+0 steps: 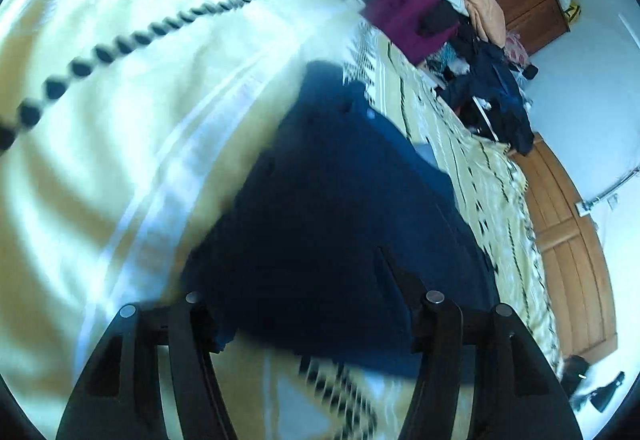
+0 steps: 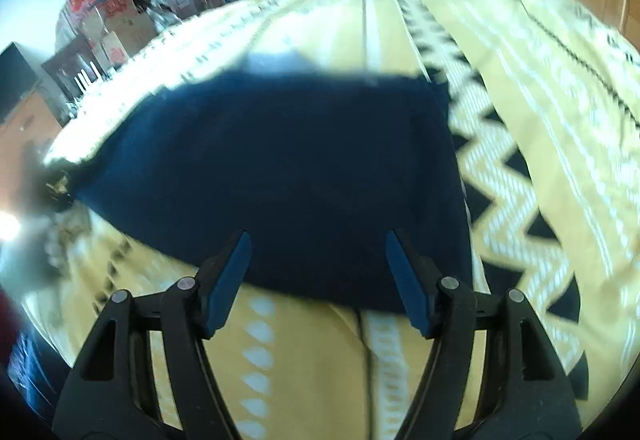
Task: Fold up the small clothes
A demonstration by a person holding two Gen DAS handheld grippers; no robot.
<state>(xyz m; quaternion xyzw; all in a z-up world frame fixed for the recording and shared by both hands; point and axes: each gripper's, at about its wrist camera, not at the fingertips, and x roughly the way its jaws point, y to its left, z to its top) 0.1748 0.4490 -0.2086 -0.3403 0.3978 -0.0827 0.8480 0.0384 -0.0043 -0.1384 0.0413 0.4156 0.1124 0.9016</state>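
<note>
Both grippers are showing black plastic linkage arms w/ round silver pivot pins — right gripper [image 2: 318, 264] is wearing blue finger pads [image 2: 230, 280], left gripper's [image 1: 304, 304] are looking dark.

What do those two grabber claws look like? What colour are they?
Both are black plastic, shaped like a pair of long curved legs with cut-out slots and small round silver pins at the joints. The right gripper has flat blue pads on the inside of its fingers. The left gripper looks all dark here; its pads are too shadowed to tell. No cables or sleeves show.
</note>
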